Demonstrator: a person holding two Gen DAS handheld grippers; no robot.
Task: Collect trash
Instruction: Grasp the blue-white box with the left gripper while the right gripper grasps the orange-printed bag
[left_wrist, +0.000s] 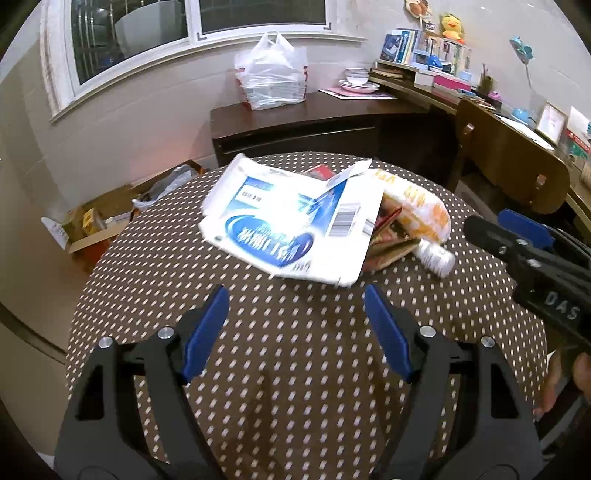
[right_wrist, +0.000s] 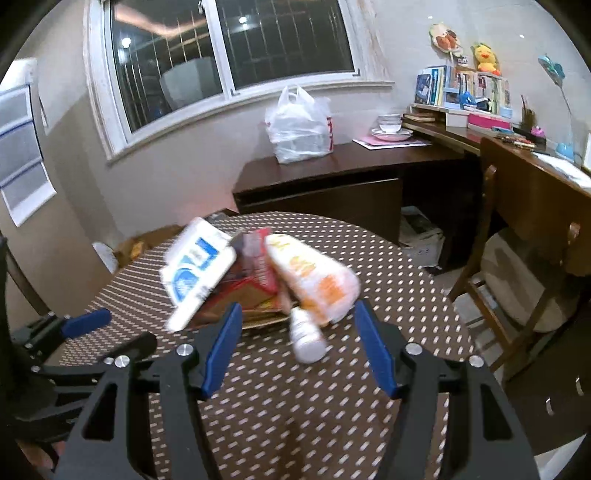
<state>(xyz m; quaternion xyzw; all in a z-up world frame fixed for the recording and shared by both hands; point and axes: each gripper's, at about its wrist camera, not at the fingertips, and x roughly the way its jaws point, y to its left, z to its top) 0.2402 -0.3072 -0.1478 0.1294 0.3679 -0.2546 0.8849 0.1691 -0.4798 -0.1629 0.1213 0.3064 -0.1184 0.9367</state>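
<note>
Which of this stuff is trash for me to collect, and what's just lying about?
Likely trash, piled on the dotted table:
flattened blue-white carton
orange-white bag
red packaging
small white bottle

Lying about:
plastic bag on the desk
bowls
duck toy

Your right gripper hangs over the dotted worktop, jaws apart with nothing clamped. A white bottle lies between them, touching neither pad. Just beyond sits the trash heap: white-blue carton, red packets, orange-white wrapper. Your left gripper shows at the left edge.
</note>
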